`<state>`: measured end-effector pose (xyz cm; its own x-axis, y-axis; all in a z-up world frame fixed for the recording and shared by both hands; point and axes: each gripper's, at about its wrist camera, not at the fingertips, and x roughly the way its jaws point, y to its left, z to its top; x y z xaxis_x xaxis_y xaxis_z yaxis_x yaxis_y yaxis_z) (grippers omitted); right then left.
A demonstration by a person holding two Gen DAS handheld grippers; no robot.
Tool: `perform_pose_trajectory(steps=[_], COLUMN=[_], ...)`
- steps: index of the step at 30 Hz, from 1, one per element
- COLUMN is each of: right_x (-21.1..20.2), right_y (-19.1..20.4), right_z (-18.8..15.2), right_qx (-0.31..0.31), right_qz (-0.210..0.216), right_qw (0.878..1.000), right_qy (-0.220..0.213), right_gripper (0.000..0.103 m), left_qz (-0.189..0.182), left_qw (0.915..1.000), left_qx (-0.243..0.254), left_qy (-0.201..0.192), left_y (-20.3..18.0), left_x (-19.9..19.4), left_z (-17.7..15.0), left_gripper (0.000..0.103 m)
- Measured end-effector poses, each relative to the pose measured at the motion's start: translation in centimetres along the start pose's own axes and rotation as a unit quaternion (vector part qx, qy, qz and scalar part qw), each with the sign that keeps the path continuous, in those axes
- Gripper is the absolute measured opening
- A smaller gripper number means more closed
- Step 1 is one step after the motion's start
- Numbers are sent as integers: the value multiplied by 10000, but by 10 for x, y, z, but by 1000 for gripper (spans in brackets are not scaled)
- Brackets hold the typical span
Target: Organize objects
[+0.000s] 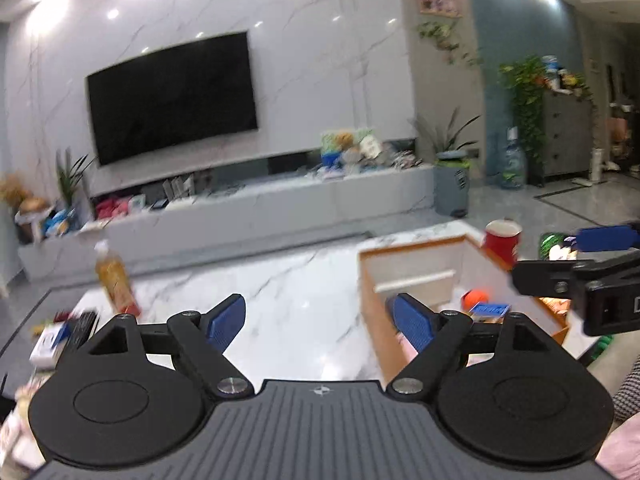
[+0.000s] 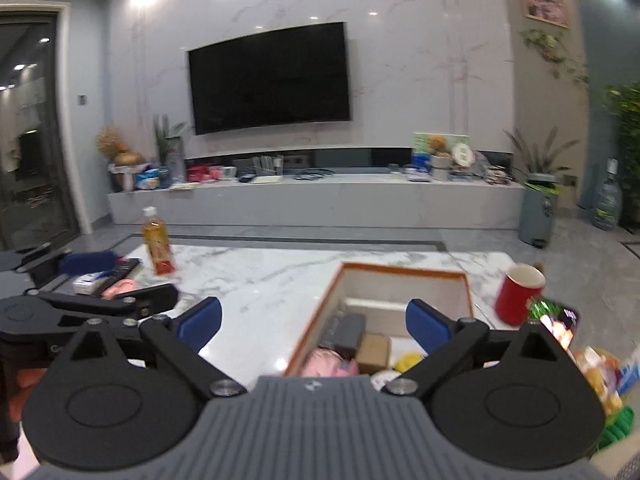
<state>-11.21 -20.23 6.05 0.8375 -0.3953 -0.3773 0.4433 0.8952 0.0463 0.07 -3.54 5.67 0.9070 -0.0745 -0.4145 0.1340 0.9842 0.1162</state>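
Observation:
My left gripper hangs open and empty over the marble table, its right pad at the near wall of a white box with an orange rim. An orange ball and a small blue box lie inside. My right gripper is open too, nothing between its fingers, above the same box, which holds a grey item, a brown carton and something pink. A red cup stands right of the box. A tea bottle stands at the left.
A black remote and a white-and-blue packet lie near the table's left end. Snack packets pile up at the right, past the cup. Beyond the table are a low TV cabinet and a grey bin.

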Motion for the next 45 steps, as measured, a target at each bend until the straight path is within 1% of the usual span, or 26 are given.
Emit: perform_pose_trajectory(steps=[1,3,8,12,17,25,34,45], right_x=[3,7,22,36,43,54,58,60], right_y=[-1,-4,-18,-19,-20,-18,-11,-8], right_z=[-6,-17,-35,-48,-55,-64,-67,-66], right_qx=[50,168,667,680,559,415,124,86], right_qz=[-121,-273,-300,-381,-511,-414,-352,-296], right_qw=[9999,9994,9962,9949,9945,9939,9947,9948], right_qy=[25,127,462,634,726,932,954,968], right_gripper=[99,99,99,99,99,99,99,99], left_qz=[128,218,241,162,147,180,255,301], left_qw=[9999,9994,9979,9967,9962,9955,9949,9947], left_qx=[-82,-173,-262,-299,-288,-208,-218,-239], left_qy=[58,200,542,733,815,904,955,956], left_y=[3,8,7,8,1,-6,-3,-2], left_x=[0,3,17,20,25,29,31,29], left_z=[-4,-10,-23,-36,-43,-49,-51,-50], left_gripper=[96,96,96,96,96,96,96,96])
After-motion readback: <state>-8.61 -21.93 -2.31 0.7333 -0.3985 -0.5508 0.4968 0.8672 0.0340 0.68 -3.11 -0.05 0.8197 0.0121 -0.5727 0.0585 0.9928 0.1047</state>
